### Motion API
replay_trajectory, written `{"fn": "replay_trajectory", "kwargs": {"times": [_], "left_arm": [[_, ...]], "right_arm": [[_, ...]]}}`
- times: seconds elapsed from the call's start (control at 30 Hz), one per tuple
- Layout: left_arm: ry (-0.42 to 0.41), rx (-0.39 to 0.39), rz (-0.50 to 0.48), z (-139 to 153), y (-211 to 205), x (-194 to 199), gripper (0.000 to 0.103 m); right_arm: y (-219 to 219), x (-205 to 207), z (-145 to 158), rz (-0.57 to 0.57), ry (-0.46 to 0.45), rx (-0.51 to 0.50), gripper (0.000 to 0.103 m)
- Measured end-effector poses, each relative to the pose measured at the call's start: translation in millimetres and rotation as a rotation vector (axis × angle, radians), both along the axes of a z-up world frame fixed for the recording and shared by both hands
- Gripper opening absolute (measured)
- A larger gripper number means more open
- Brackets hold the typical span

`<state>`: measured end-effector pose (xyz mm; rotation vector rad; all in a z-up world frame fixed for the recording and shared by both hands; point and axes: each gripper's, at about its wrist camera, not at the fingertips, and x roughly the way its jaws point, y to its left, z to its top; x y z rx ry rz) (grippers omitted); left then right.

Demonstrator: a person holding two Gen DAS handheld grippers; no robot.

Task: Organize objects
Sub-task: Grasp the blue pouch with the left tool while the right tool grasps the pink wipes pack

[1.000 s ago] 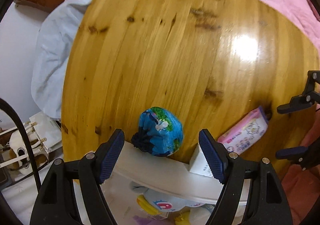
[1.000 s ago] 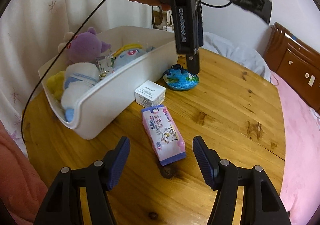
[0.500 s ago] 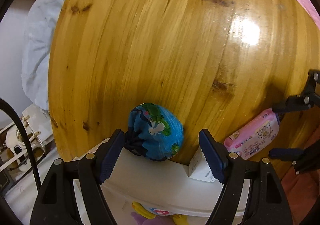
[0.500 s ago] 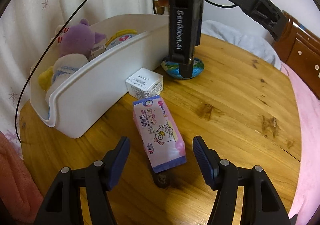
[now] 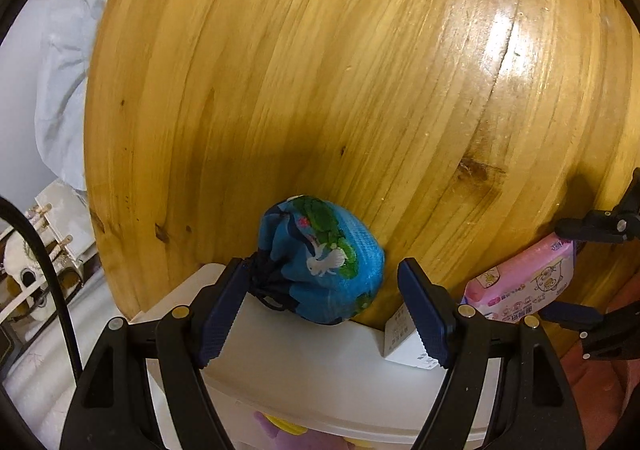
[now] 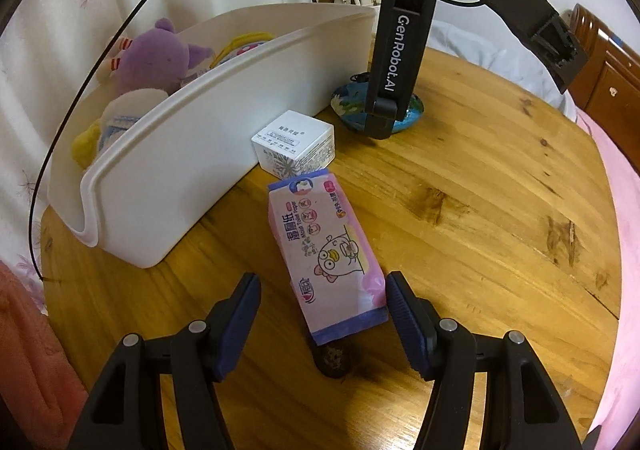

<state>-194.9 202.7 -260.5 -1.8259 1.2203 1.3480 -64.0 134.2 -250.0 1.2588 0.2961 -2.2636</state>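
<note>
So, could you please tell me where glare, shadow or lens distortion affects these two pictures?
Left wrist view: a bright glare patch on the wooden table, whose edge bows strongly from the fisheye; shadow darkens the wood around the blue pouch. Right wrist view: even, soft light, no strong glare, the white bin curved by the lens, dark vignette in the corners.

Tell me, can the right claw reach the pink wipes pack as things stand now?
Probably yes. The right claw is closing with the pink wipes pack lying between its fingers on the table, and nothing covers it.
</note>
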Motion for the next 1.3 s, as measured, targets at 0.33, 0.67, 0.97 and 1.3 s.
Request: {"fn": "replay_trajectory", "kwargs": {"times": [0.33, 0.67, 0.97, 1.3], "left_arm": [[0.003, -0.032, 0.047, -10.8, -2.1, -3.1, 0.073], [0.024, -0.05, 0.05, -12.8, 3.0, 4.4, 0.068], [0.054, -0.032, 0.07, -7.0, 4.2, 9.3, 0.057], [0.076, -0.005, 0.105, 9.4, 21.0, 15.3, 0.046]], "right_arm": [[8.0, -3.2, -0.9, -0.013, -0.03, -0.03, 0.046], [20.6, -3.6, 0.0, -0.03, -0.095, -0.092, 0.045], [32.3, 3.7, 3.3, -0.04, -0.139, -0.095, 0.045], [39.3, 11.8, 5.0, -0.057, -0.168, -0.099, 0.045]]}}
